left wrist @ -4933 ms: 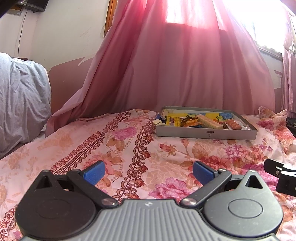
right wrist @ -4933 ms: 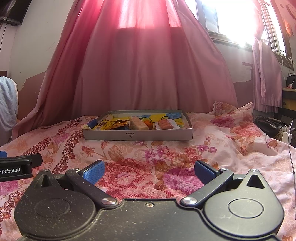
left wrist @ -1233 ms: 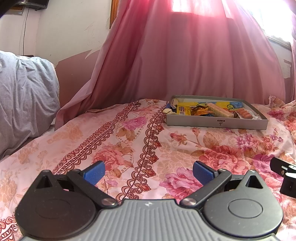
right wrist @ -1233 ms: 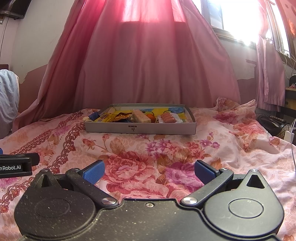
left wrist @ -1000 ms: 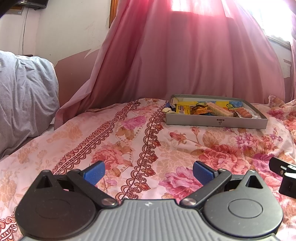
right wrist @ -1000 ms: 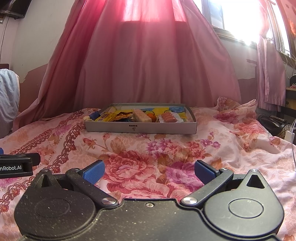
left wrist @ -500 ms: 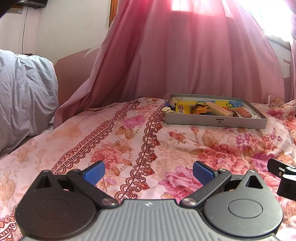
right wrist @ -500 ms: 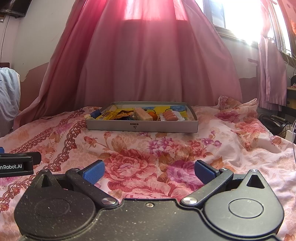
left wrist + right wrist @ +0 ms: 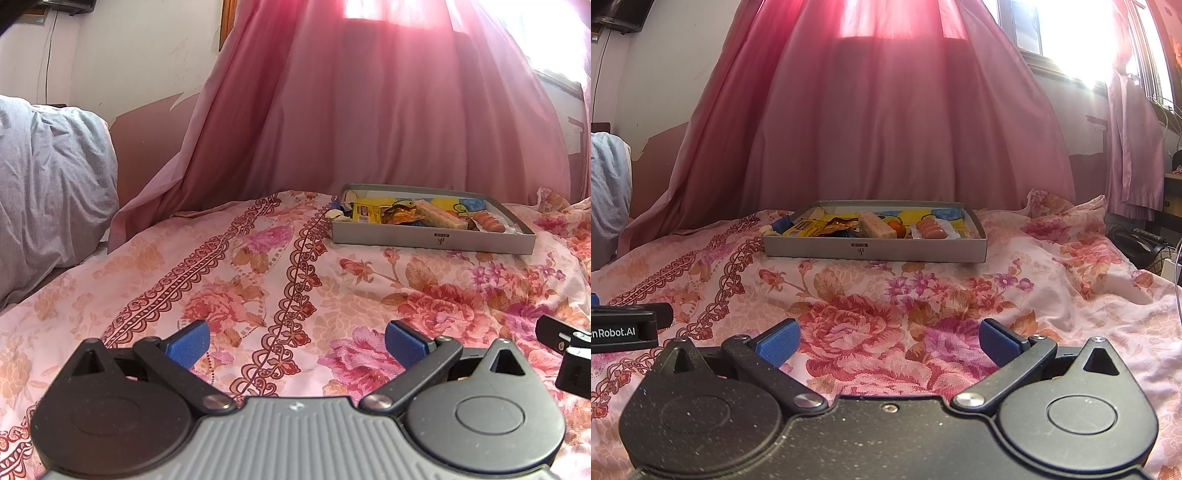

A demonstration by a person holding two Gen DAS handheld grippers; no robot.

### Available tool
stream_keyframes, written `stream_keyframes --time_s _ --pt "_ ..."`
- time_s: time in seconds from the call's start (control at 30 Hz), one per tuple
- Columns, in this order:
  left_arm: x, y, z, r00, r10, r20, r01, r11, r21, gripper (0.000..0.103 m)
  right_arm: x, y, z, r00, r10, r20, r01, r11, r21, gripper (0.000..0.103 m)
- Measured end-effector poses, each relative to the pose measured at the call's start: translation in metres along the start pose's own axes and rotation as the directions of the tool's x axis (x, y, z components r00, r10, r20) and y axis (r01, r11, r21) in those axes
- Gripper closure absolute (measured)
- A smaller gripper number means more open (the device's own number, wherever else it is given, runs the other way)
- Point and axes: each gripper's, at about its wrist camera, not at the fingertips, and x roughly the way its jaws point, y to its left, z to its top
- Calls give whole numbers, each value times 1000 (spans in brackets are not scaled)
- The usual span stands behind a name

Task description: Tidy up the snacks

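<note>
Left gripper (image 9: 295,341) and right gripper (image 9: 888,341) both wide open, empty, above floral bedsheet (image 9: 886,291), well short of snack tray (image 9: 875,251).

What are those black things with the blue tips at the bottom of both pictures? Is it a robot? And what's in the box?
No robot: a person holds two grabbers, each with a camera looking along its fingers. One picture comes from the left gripper, the other from the right gripper. Both are open and hold nothing. They hover over a flowered bedsheet. Ahead sits a flat grey box of snacks: a yellow packet, a pale wafer bar, small sausages and something orange.
</note>
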Motion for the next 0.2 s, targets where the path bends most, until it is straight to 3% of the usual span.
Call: stream_keyframes --time_s 0.2 --pt "2 -1 -1 1000 2 0 -2 1000 0 0 2 0 -3 1000 3 -8 -3 1000 2 1"
